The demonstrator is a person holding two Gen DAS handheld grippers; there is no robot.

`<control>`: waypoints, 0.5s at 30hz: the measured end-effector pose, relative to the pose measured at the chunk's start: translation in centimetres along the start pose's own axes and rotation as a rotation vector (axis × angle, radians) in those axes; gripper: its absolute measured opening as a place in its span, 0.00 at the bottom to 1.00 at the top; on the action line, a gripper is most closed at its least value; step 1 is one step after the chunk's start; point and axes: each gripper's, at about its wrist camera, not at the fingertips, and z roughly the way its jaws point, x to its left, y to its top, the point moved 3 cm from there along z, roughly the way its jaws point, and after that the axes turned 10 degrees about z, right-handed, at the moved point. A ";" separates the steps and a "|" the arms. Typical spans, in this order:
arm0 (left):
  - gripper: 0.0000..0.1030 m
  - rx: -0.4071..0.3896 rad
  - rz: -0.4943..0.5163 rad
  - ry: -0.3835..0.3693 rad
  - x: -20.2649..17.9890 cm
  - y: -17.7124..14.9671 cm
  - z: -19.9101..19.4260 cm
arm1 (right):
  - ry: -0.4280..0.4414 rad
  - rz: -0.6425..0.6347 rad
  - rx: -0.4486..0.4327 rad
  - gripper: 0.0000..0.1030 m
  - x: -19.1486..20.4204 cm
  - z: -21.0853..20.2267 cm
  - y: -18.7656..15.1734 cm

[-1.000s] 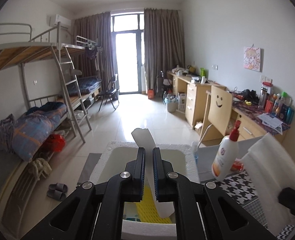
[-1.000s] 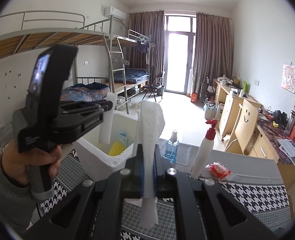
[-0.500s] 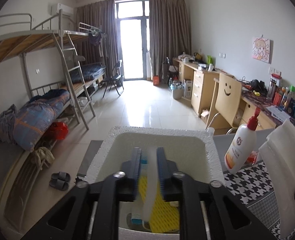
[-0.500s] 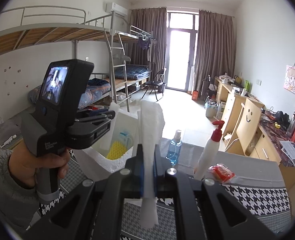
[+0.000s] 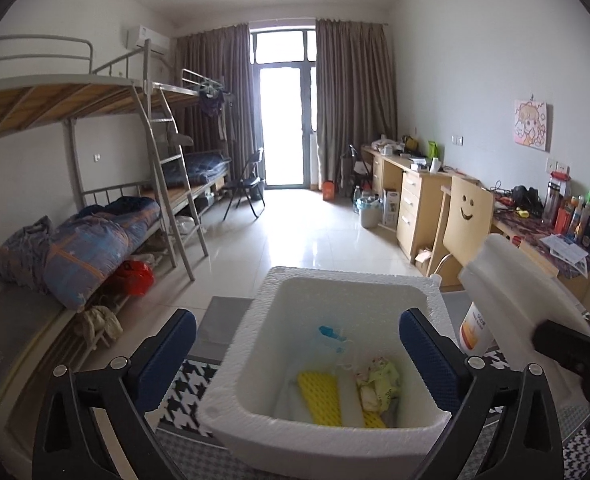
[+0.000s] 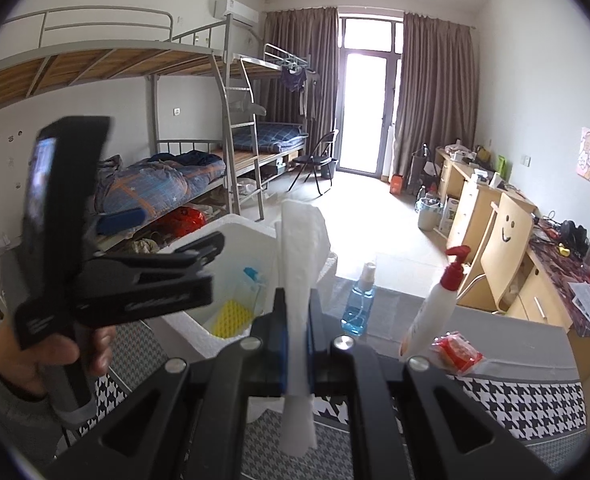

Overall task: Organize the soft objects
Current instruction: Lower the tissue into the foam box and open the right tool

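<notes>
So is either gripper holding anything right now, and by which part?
The right gripper is clamped on a white foam sheet near its lower end, most of it standing above the jaws. The left gripper is open and empty above the white foam box.

Left wrist camera looks forward and down along its spread fingers, close above the white foam box [image 5: 347, 432] on the houndstooth tablecloth [image 5: 183, 384], facing the far balcony door [image 5: 283, 124]. Right wrist camera sits farther back and to the right, facing the same door [image 6: 365, 112] past the left gripper [image 6: 167, 264]. Both views share the box [image 6: 187, 326], the lotion pump bottle [image 5: 473, 330] [image 6: 431, 308], the bunk beds on the left [image 5: 95, 140] [image 6: 143, 112] and the smiley-face chair on the right [image 5: 467, 210] [image 6: 503, 236].
</notes>
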 end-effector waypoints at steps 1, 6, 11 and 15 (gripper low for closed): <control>0.99 -0.003 0.003 0.004 0.1 0.0 -0.2 | 0.002 -0.003 0.002 0.10 0.1 0.2 0.1; 0.99 -0.019 -0.004 0.024 0.8 -0.2 -1.1 | 0.016 -0.008 0.016 0.10 0.8 1.2 0.3; 0.99 -0.028 -0.008 0.062 1.8 -0.6 -1.7 | 0.031 -0.009 0.028 0.10 1.3 1.9 0.6; 0.99 -0.028 -0.030 0.072 3.0 -1.3 -2.2 | 0.036 -0.014 0.032 0.10 1.9 2.6 0.9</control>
